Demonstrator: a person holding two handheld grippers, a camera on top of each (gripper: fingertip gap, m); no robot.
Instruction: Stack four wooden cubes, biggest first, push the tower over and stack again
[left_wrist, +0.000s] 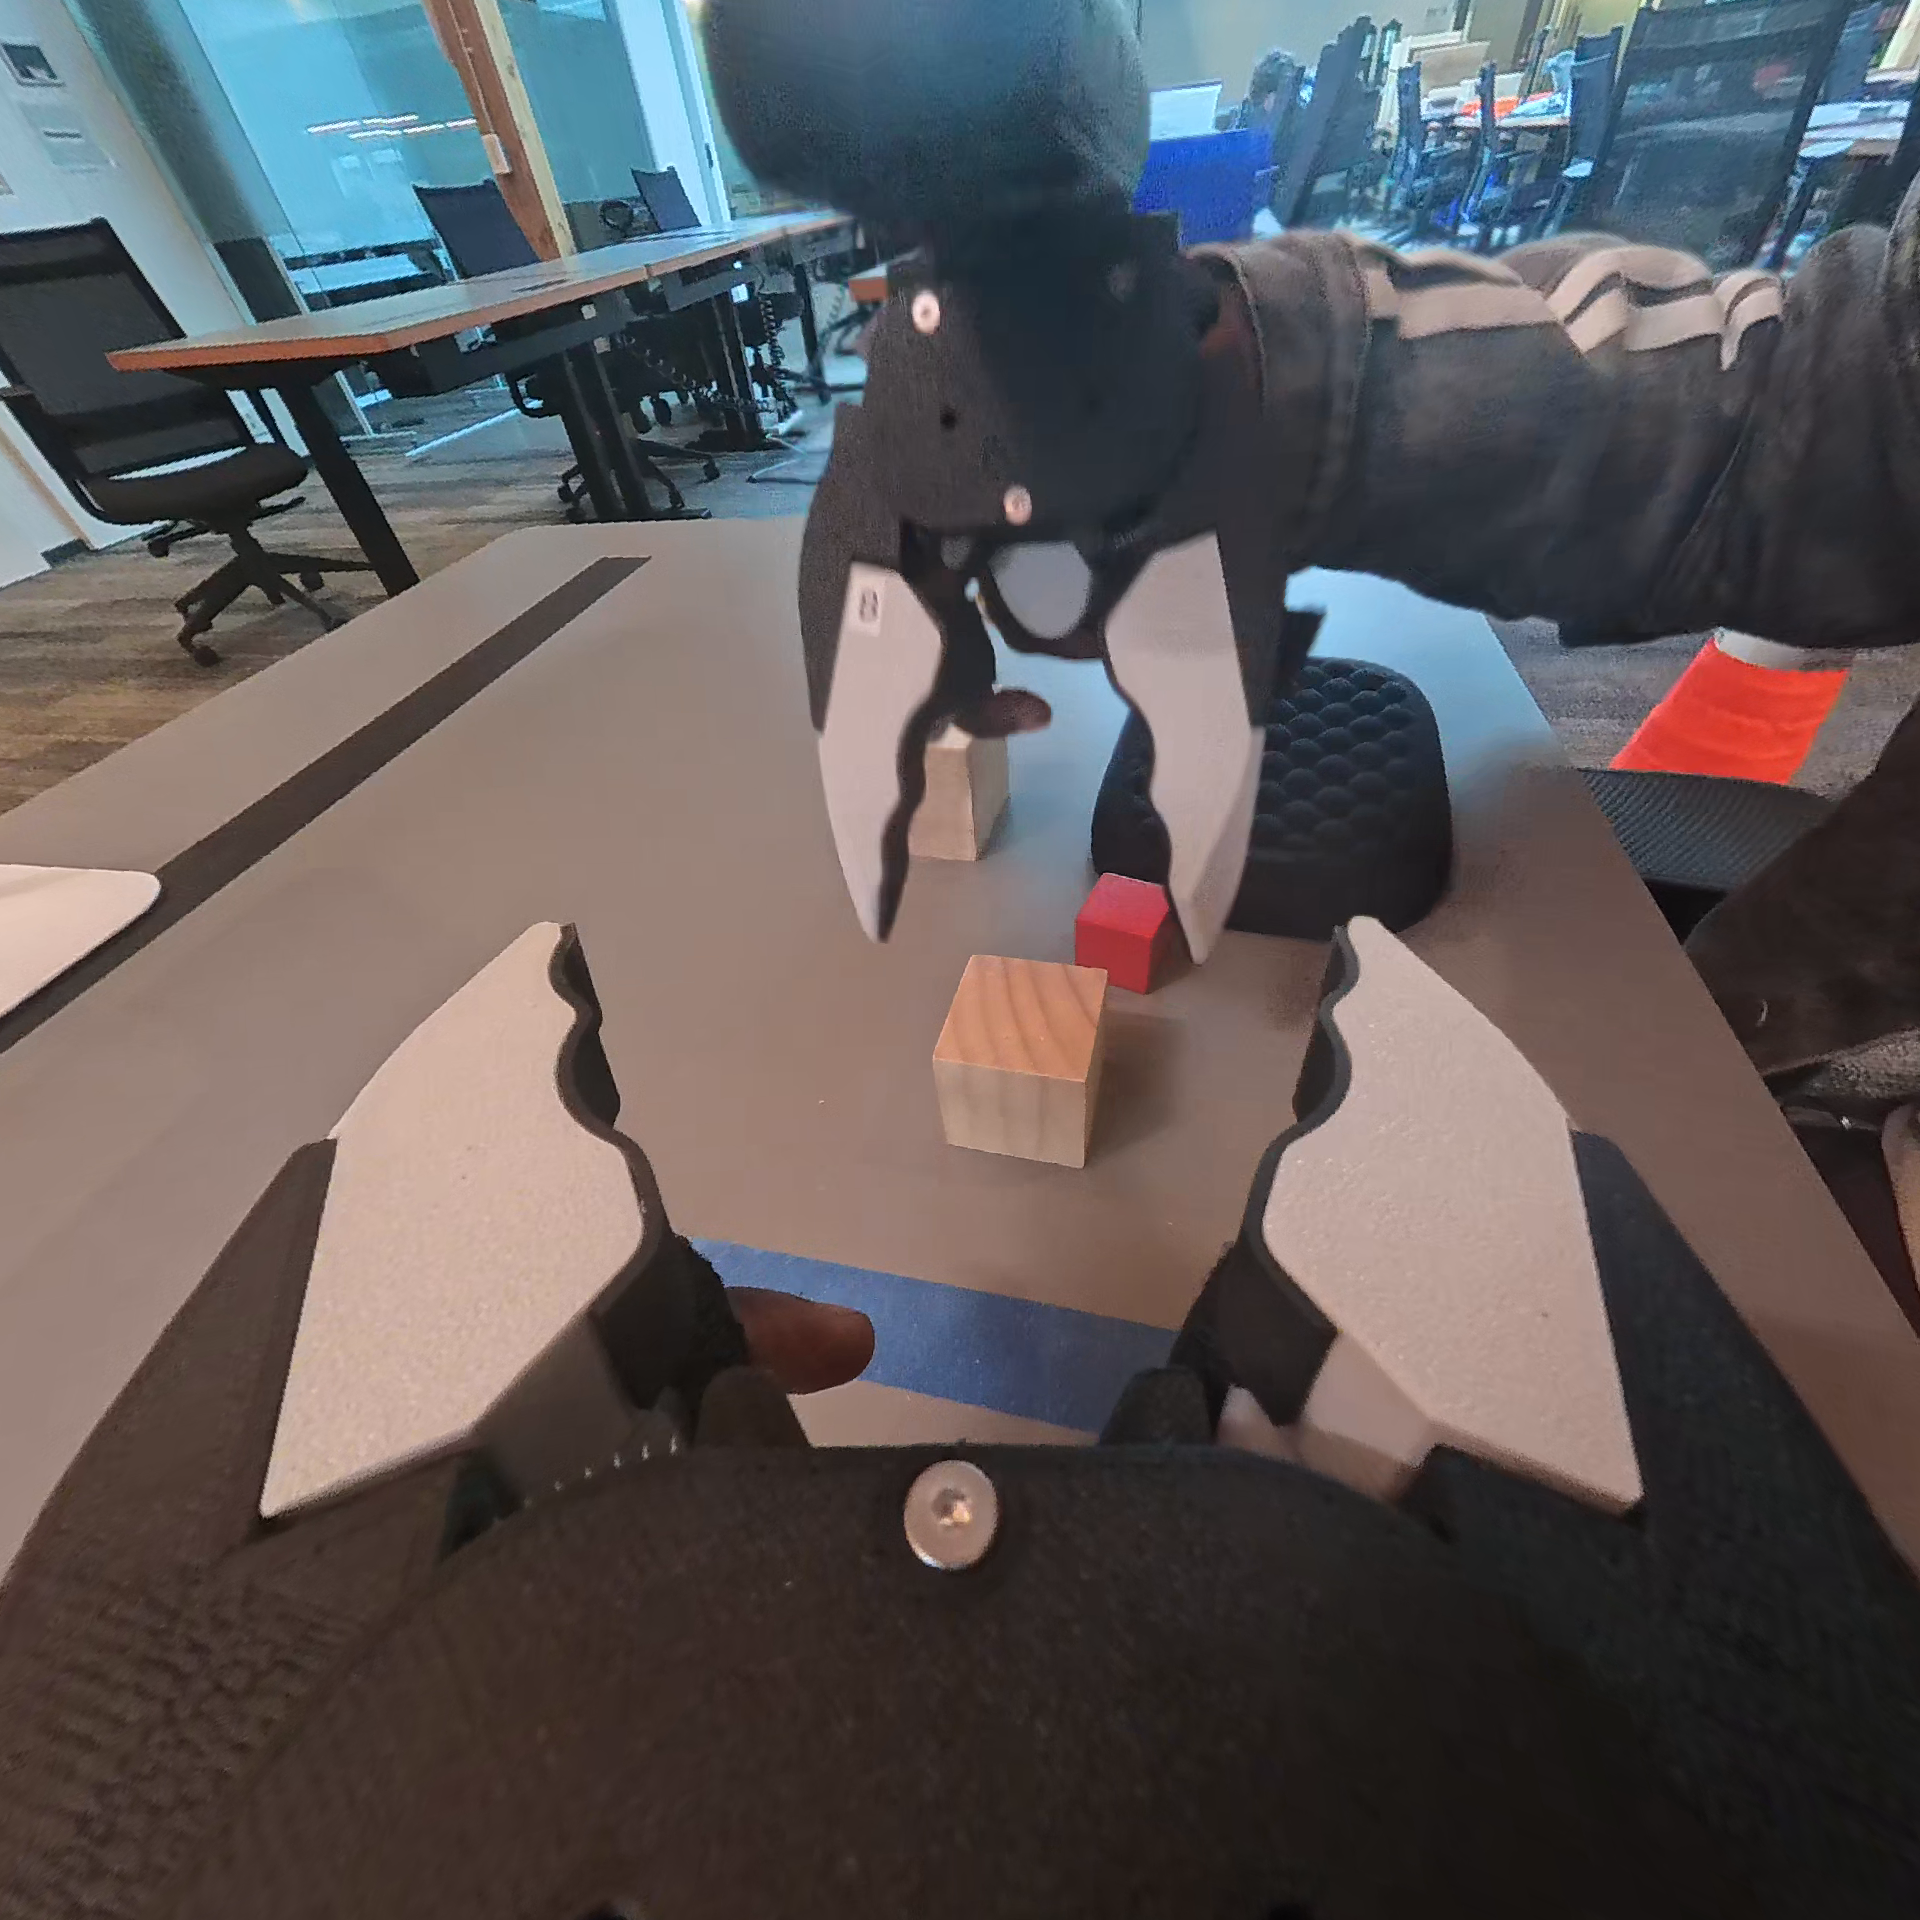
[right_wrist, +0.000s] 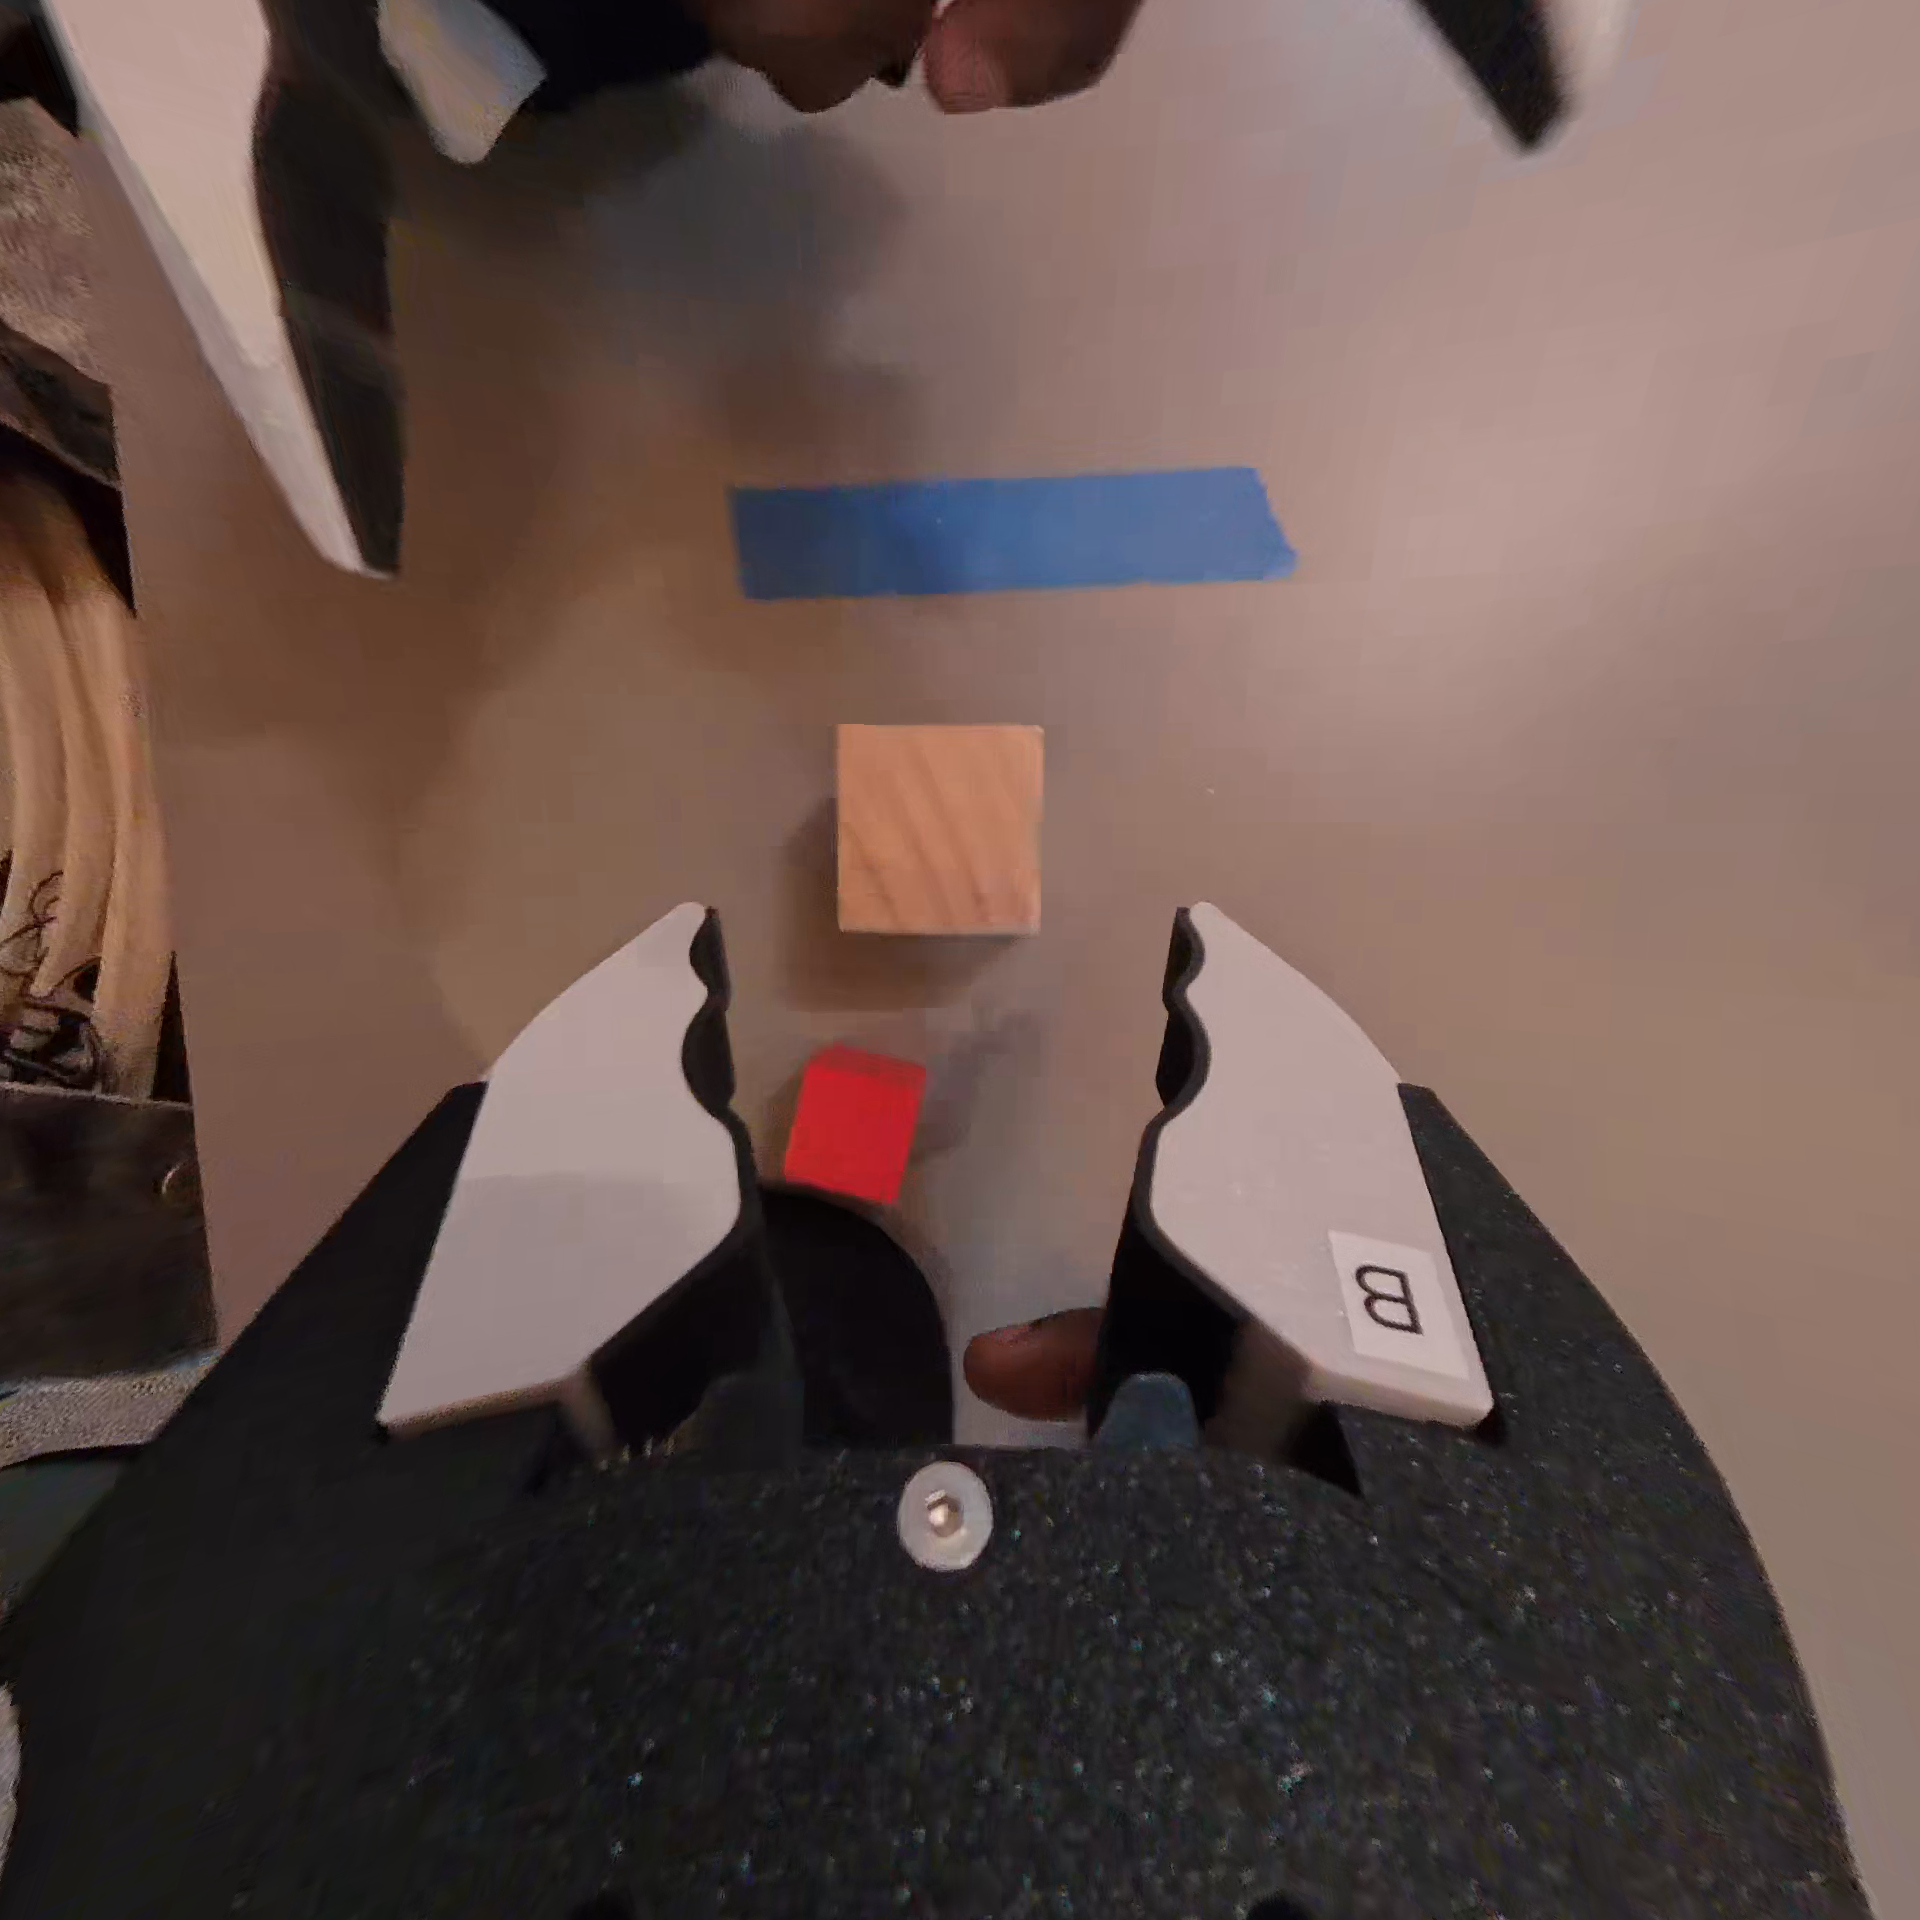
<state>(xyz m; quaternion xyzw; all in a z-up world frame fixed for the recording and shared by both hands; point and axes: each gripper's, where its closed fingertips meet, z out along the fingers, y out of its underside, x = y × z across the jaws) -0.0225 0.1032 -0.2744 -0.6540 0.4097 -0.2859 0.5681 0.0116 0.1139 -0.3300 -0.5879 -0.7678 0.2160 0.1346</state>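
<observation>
No tower stands: the cubes lie singly on the grey table (left_wrist: 436, 831), so the moment looks like the start of a stack, with the base cube placed or about to be chosen. A plain wood cube (left_wrist: 1020, 1060) sits just past the blue tape (left_wrist: 966, 1340), a small red cube (left_wrist: 1122, 943) lies near it beside a black honeycomb pad (left_wrist: 1340, 790), and another pale cube (left_wrist: 961, 795) stands farther back; a fourth is not visible. The right gripper (left_wrist: 1039, 935) hangs point-down over the table, its jaws spread with nothing between them, the red cube below and between its fingers but untouched. The left gripper (left_wrist: 951, 966) waits low behind the tape, jaws wide apart and empty. The next move probably calls for picking the next-largest cube, closing squarely on two opposite faces, and setting it centred and level on the base cube.
</observation>
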